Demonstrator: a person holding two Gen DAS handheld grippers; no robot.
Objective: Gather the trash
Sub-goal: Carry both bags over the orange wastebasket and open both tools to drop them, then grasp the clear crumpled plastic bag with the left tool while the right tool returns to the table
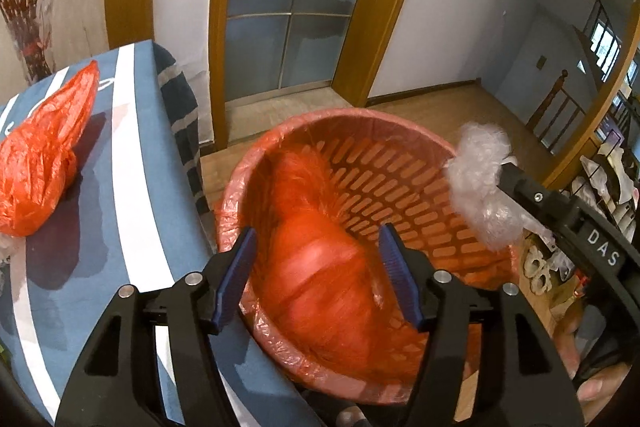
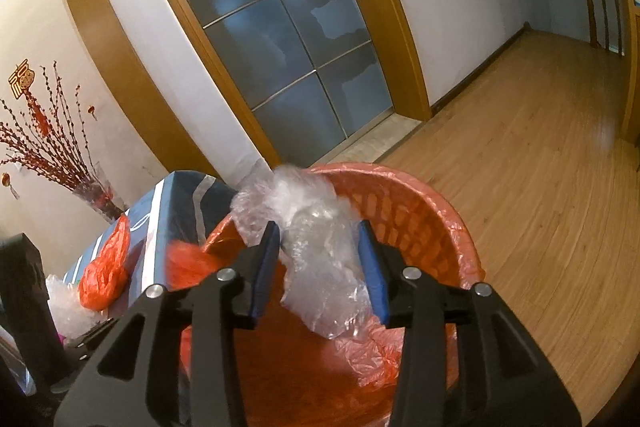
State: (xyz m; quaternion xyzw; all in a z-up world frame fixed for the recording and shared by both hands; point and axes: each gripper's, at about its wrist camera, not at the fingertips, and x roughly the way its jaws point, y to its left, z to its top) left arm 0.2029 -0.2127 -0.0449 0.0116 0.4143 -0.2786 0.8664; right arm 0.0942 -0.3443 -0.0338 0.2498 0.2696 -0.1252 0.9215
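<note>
A red slotted basket [image 1: 400, 163] lined with red plastic stands on the floor beside the table. My left gripper [image 1: 320, 275] is open above it, and a blurred red plastic bag [image 1: 320, 267] lies between its jaws, inside the basket. My right gripper [image 2: 320, 267] hangs over the basket [image 2: 424, 219] with a clear crumpled plastic wad [image 2: 320, 251] between its jaws; the jaws look parted, so the grip is unclear. The wad also shows in the left wrist view [image 1: 480, 183] at the basket's right rim. Another red plastic bag [image 1: 44, 155] lies on the table [image 1: 132, 195].
The table has a blue cloth with white stripes. More clear plastic [image 2: 68, 307] lies on it beside the red bag [image 2: 106, 275]. A vase of red branches [image 2: 96, 195] stands at the table's far end. A glass door [image 1: 292, 11] and wooden floor [image 2: 540, 187] lie beyond.
</note>
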